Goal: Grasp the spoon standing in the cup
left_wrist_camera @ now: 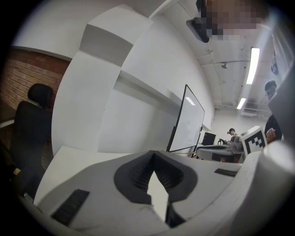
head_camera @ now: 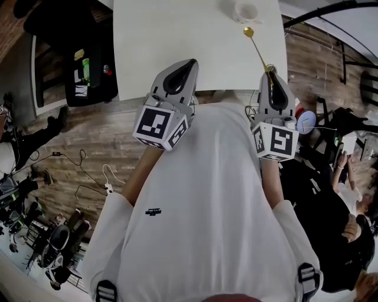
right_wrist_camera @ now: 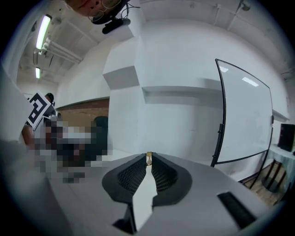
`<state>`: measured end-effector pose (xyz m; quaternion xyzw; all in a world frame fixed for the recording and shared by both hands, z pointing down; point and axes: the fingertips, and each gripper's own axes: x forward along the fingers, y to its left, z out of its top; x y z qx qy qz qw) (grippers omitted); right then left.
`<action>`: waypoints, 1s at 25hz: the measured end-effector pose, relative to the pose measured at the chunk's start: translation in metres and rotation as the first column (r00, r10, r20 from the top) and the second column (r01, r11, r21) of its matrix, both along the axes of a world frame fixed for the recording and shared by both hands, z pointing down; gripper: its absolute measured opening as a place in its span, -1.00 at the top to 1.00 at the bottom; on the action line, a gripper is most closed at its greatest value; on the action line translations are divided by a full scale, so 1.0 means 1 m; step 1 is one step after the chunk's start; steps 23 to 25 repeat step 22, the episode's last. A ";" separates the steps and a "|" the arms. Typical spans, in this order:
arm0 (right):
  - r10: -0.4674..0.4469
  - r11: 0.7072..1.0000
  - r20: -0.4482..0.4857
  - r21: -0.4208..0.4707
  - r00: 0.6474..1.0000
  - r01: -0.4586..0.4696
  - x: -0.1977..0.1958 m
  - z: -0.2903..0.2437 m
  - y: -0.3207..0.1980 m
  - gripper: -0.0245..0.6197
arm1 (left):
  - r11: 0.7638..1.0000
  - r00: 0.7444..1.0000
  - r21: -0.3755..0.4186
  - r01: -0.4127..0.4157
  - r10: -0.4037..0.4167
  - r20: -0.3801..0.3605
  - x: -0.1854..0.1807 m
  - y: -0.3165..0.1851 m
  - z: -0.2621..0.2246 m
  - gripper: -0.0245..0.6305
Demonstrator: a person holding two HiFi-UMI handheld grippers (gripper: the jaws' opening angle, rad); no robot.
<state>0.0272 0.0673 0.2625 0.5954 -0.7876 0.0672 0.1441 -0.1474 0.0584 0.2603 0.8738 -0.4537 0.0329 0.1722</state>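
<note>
The person in the white T-shirt [head_camera: 207,194] stands at the edge of a white rectangular table [head_camera: 177,35], a grey two-jaw gripper in each hand. The right gripper [head_camera: 269,72] has its jaws drawn almost together on the very end of a slim gold metal spoon [head_camera: 257,50], and in the right gripper view a small gold piece of the handle [right_wrist_camera: 148,158] sits pinched right at the tips of that gripper [right_wrist_camera: 148,160]. From there the spoon slants out over the table, its rounded bowl at the far end, clear of the small white cup [head_camera: 245,10] and just beside it; whether the bowl touches the tabletop I cannot tell. The cup sits near the far edge of the table. The left gripper [head_camera: 189,63] is held over the near edge of the table, well apart from spoon and cup; in its own view the left gripper [left_wrist_camera: 154,156] has its dark ribbed pads meeting at the tips with nothing between them. A large whiteboard on a black frame [left_wrist_camera: 189,120] stands against the white wall beyond
</note>
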 end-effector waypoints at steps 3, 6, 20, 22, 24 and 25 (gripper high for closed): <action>0.006 1.000 0.003 0.008 1.000 -0.006 -0.002 -0.003 0.001 0.80 | 1.000 1.000 0.002 -0.006 0.006 0.004 -0.001 0.002 -0.001 0.97; 0.005 1.000 0.006 0.018 1.000 -0.005 -0.005 -0.005 0.003 0.80 | 1.000 1.000 0.003 -0.010 0.010 0.009 -0.001 0.004 -0.002 0.97; 0.020 1.000 0.007 0.011 1.000 -0.020 -0.006 -0.004 0.003 0.80 | 0.999 0.999 -0.013 -0.030 0.030 0.011 -0.002 0.001 0.002 0.97; 0.019 1.000 0.003 0.008 1.000 -0.019 -0.007 -0.003 0.003 0.80 | 0.999 0.999 -0.015 -0.034 0.034 0.012 -0.001 0.001 0.003 0.97; 0.019 1.000 0.003 0.008 1.000 -0.019 -0.007 -0.003 0.003 0.80 | 0.999 0.999 -0.015 -0.034 0.034 0.012 -0.001 0.001 0.003 0.97; 0.019 1.000 0.003 0.008 1.000 -0.019 -0.007 -0.003 0.003 0.80 | 0.999 0.999 -0.015 -0.034 0.034 0.012 -0.001 0.001 0.003 0.97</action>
